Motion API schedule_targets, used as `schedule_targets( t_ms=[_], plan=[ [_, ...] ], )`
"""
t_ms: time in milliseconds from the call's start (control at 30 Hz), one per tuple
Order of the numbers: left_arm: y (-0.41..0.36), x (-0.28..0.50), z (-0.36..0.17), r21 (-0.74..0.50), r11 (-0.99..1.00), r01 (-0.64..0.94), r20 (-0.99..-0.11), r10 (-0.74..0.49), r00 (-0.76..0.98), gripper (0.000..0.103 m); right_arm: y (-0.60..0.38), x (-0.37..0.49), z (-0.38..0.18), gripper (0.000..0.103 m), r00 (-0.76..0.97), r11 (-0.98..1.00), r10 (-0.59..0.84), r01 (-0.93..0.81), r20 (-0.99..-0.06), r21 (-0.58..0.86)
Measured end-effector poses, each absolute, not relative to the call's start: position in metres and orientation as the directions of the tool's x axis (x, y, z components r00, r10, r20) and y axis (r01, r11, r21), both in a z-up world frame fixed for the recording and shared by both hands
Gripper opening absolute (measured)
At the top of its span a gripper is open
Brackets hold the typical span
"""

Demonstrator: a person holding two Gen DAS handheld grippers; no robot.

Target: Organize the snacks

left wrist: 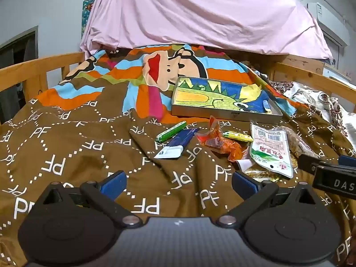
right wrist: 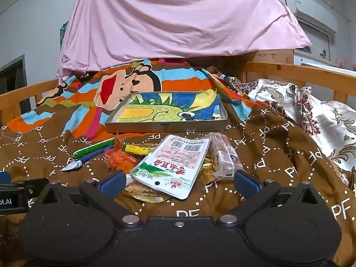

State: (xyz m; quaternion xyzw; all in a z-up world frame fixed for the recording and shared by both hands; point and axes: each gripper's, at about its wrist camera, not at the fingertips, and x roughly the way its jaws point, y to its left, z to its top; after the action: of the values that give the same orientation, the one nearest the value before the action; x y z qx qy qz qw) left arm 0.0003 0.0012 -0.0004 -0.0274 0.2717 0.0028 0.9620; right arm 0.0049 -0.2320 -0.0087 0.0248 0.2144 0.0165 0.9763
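A pile of snacks lies on a brown quilt: a white and green pouch (left wrist: pixel 271 150) (right wrist: pixel 172 161), an orange packet (left wrist: pixel 222 144) (right wrist: pixel 120 159), a green stick (left wrist: pixel 171 131) (right wrist: pixel 94 148), a blue and white bar (left wrist: pixel 178 143) (right wrist: pixel 86 158), a yellow packet (left wrist: pixel 238 136) (right wrist: pixel 139 149), a clear-wrapped biscuit pack (right wrist: pixel 224 155) and gold packets (right wrist: pixel 144 192). Behind them sits a shallow metal tray (left wrist: pixel 222 113) (right wrist: pixel 164 126) with a colourful drawing inside. My left gripper (left wrist: pixel 178 183) stands open over bare quilt, left of the pile. My right gripper (right wrist: pixel 178 183) stands open, its fingers either side of the pouch's near end without touching it.
The brown "PF" quilt (left wrist: pixel 66 151) (right wrist: pixel 278 160) covers a bed with wooden rails (left wrist: pixel 33 71) (right wrist: pixel 300 71). A pink sheet (left wrist: pixel 200 15) hangs behind the tray. A floral cloth (right wrist: pixel 311 115) lies at the right. The right gripper's body (left wrist: pixel 333 178) shows at the left view's right edge.
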Motion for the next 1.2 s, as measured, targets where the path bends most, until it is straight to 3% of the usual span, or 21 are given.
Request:
schedule_targets(
  t_ms=[200,433,1200],
  plan=[
    [-0.006,0.015,-0.002,-0.031,0.999,-0.017,-0.546,-0.003,0.838,0.103,-0.232,0.004,-0.009,0.102,0.901,0.998,0.042,-0.017,-0.431,0.061],
    [0.000,-0.001,0.005,-0.041,0.999,-0.014,-0.502,-0.008,0.865,0.103,-0.236,0.001,-0.009,0.102,0.910,0.995,0.070,-0.034,-0.409,0.094],
    [-0.006,0.000,0.010,-0.016,1.000,0.005,-0.484,-0.012,0.875,0.103,-0.237,0.003,-0.009,0.102,0.908,0.994,0.065,-0.022,-0.413,0.108]
  ],
)
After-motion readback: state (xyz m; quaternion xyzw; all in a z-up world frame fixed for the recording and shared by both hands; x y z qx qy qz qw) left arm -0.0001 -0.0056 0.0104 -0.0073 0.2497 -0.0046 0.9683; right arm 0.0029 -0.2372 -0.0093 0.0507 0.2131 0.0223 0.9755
